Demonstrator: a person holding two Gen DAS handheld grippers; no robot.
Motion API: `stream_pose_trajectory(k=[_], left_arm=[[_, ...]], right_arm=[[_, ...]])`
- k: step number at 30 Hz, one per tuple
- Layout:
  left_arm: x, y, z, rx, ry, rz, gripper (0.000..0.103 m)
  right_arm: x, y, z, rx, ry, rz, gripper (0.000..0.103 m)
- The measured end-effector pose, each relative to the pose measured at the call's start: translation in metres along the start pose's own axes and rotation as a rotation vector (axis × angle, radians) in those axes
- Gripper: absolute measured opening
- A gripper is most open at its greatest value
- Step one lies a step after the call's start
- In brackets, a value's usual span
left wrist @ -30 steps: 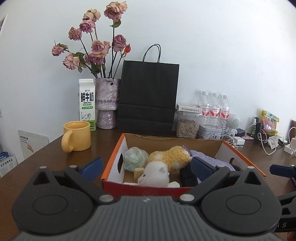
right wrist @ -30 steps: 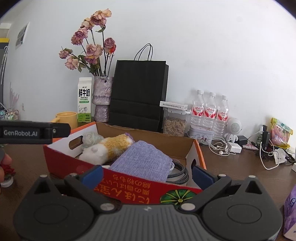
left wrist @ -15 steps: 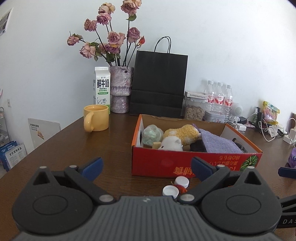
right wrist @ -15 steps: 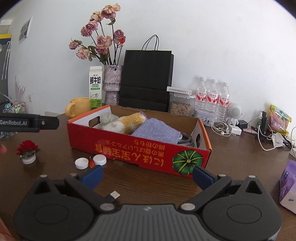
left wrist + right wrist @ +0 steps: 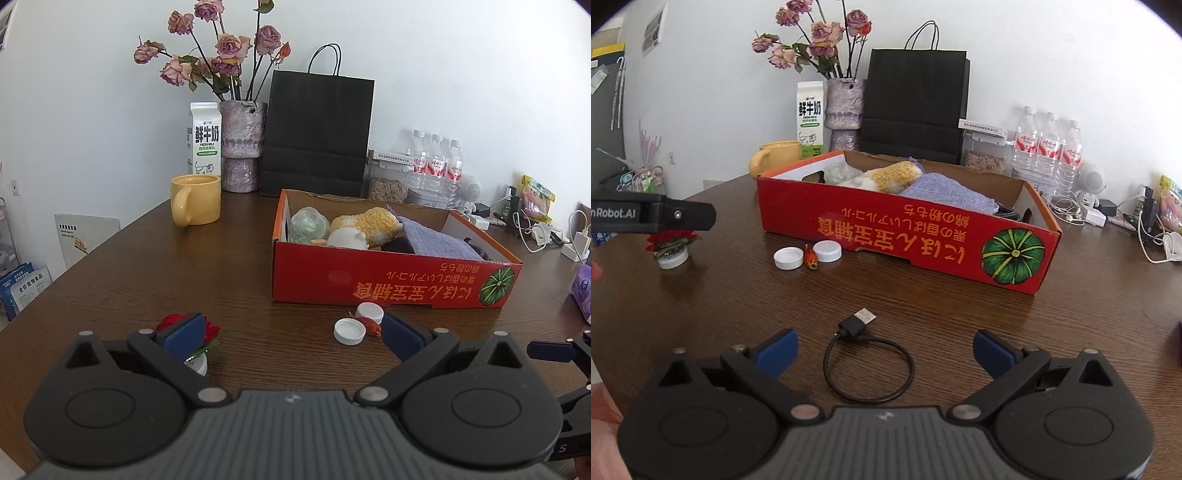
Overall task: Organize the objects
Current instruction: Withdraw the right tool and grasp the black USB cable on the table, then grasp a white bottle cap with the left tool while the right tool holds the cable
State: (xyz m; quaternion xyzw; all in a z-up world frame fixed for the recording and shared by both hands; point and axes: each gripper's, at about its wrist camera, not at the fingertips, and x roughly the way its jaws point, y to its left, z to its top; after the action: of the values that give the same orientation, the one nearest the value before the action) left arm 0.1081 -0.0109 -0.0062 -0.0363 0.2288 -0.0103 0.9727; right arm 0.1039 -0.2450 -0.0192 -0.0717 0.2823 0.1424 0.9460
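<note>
2 grippers have pulled back from the box [image 5: 908,236] and dipped. My right gripper [image 5: 885,350], jaws just narrowing slightly, straddles the cable [image 5: 868,367] without touching; the left gripper [image 5: 291,338] gapes, empty (caps [image 5: 349,331] ahead). Loose items come next, I reckon.

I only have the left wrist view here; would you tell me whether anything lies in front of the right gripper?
Observer: Yes, a coiled black USB cable lies on the table, between the open right gripper's fingers, untouched.
Operator: Which way does its plug face?
Observer: Its plug points toward the red box.
Operator: Is the left gripper holding anything?
Observer: No, the left gripper is open, with nothing held.
</note>
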Motion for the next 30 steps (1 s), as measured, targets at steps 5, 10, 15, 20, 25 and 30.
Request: stream_pose_trajectory(k=[5,10,15,20,25,30], left_arm=[[0.001,-0.001,-0.002,0.006,0.009,-0.004,0.103],[0.003,-0.001,-0.003,0.007,0.018,-0.006,0.103],[0.005,-0.002,-0.004,0.01,0.024,-0.009,0.103],[0.008,-0.004,-0.006,0.014,0.033,-0.013,0.103],[0.009,-0.004,-0.006,0.018,0.036,-0.014,0.103],[0.014,-0.006,-0.007,0.024,0.045,-0.012,0.103]], right_arm=[[0.013,0.001,0.006,-0.007,0.024,0.04,0.077],[0.023,0.0,0.009,0.009,0.045,0.086,0.064],[0.026,0.003,0.007,0.007,0.043,0.115,0.039],[0.025,0.003,0.008,0.011,0.034,0.125,0.022],[0.023,0.002,0.007,0.015,0.021,0.122,0.021],[0.019,-0.002,0.009,0.03,-0.015,0.113,0.021]])
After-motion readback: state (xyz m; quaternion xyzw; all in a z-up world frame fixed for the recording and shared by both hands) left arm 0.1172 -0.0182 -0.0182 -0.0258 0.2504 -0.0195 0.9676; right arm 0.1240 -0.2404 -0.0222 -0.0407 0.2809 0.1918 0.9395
